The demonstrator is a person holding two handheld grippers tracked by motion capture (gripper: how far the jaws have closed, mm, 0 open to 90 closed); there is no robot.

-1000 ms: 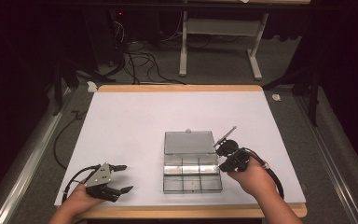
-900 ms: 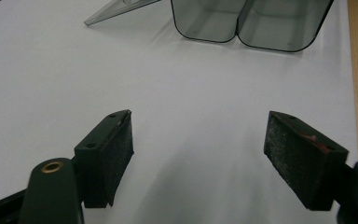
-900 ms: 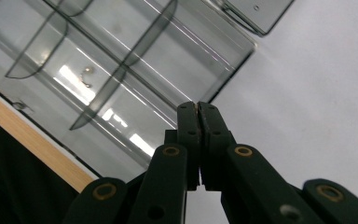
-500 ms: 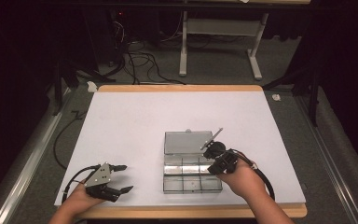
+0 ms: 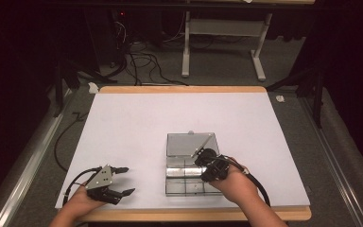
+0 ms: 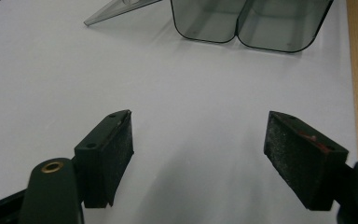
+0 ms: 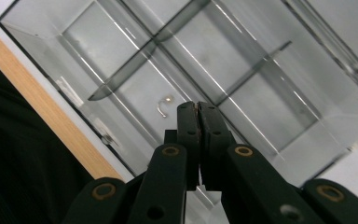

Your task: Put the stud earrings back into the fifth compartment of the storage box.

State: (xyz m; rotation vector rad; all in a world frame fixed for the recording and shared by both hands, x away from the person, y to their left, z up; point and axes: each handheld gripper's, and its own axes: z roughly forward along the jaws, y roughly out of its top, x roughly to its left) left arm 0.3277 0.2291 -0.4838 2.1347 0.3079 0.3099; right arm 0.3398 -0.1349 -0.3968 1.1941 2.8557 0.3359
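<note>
A clear plastic compartment box (image 5: pixel 189 182) lies at the front middle of the white table, its lid (image 5: pixel 189 143) folded back flat behind it. My right gripper (image 5: pixel 201 157) hovers over the box's right half. In the right gripper view its jaws are shut (image 7: pixel 198 109) with nothing between them, above a divided compartment. A small metal hook with a bead (image 7: pixel 164 106) lies on the box floor just left of the jaw tips. My left gripper (image 5: pixel 121 180) rests at the front left of the table, open (image 6: pixel 200 135) and empty. The box (image 6: pixel 242 23) is farther off in the left gripper view.
The table's wooden front edge (image 5: pixel 194 215) runs just under both hands. Behind the table, cables (image 5: pixel 137 61) lie on the floor and a white desk frame (image 5: pixel 222 47) stands there. White table surface (image 5: pixel 170 113) stretches beyond the box.
My right gripper has moved left, from beside the box's right edge to above its compartments. The left gripper has stayed put.
</note>
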